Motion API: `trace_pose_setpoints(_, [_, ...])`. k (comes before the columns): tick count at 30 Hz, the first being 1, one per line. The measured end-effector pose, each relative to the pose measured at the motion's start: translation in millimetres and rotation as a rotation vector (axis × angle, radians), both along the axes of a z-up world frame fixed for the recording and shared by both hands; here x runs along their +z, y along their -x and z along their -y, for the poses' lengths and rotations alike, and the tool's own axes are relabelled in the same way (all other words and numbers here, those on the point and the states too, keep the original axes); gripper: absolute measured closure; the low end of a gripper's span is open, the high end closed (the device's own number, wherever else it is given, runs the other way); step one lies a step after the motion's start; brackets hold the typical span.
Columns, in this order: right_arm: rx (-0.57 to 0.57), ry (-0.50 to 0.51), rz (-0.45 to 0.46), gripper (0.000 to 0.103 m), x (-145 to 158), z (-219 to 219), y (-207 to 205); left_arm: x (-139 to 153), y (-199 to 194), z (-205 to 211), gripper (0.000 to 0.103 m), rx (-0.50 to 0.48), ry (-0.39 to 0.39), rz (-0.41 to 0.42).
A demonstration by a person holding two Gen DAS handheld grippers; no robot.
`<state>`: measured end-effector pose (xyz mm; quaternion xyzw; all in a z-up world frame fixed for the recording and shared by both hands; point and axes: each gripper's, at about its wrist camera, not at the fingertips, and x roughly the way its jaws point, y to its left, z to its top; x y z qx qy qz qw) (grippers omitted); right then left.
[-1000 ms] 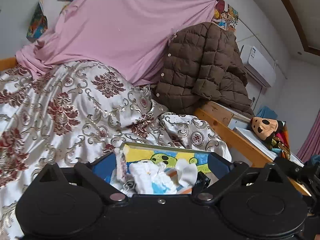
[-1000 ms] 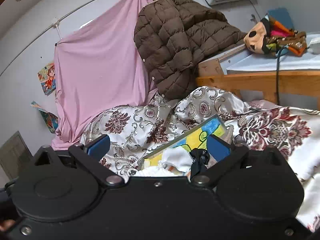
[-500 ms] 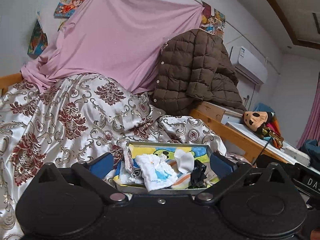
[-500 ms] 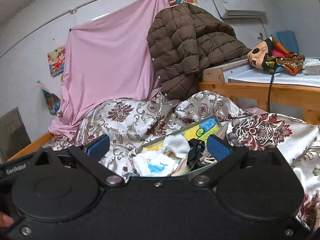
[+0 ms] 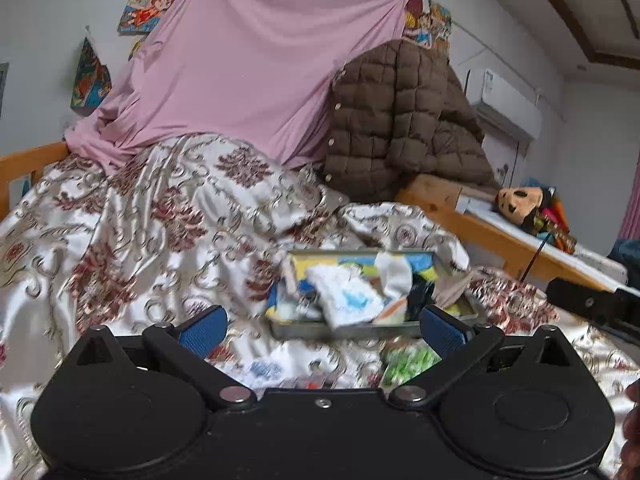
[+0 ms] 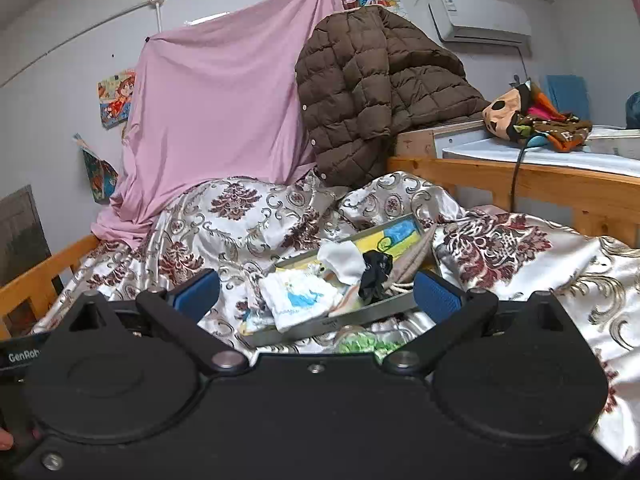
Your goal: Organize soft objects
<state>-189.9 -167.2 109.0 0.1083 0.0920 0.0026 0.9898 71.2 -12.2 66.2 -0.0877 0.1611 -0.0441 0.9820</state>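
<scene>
Satin quilt (image 6: 500, 248) covers the bed; on it sits a tray (image 6: 360, 318) heaped with small soft cloths (image 6: 298, 298). My left gripper (image 5: 322, 330) and right gripper (image 6: 316, 292) hover before it, jaws wide apart, holding nothing. I should approach low and pinch one cloth's loose edge, not the pile.

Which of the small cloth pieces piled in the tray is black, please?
The crumpled black one at the pile's right side in the tray; the folded cloth and the bunched cloth beside it are white.
</scene>
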Motion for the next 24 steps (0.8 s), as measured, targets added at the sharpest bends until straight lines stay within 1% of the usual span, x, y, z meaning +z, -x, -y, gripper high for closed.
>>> trace_pose_setpoints(6, [-0.02, 0.034, -0.047, 0.001, -7.5, -11.6, 17.1, -12.8, 15.6, -10.6, 0.001, 0.021, 0.005, -0.047])
trace_pose_setpoints(14, [-0.042, 0.063, -0.09, 0.001, -15.6, -20.6, 38.1, -20.0, 32.3, -18.1, 0.001, 0.035, 0.001, -0.053])
trace_pose_setpoints(24, [-0.042, 0.098, -0.142, 0.001, -24.5, -31.6, 57.1, -32.5, 52.0, -11.7, 0.001, 0.013, -0.039, -0.076])
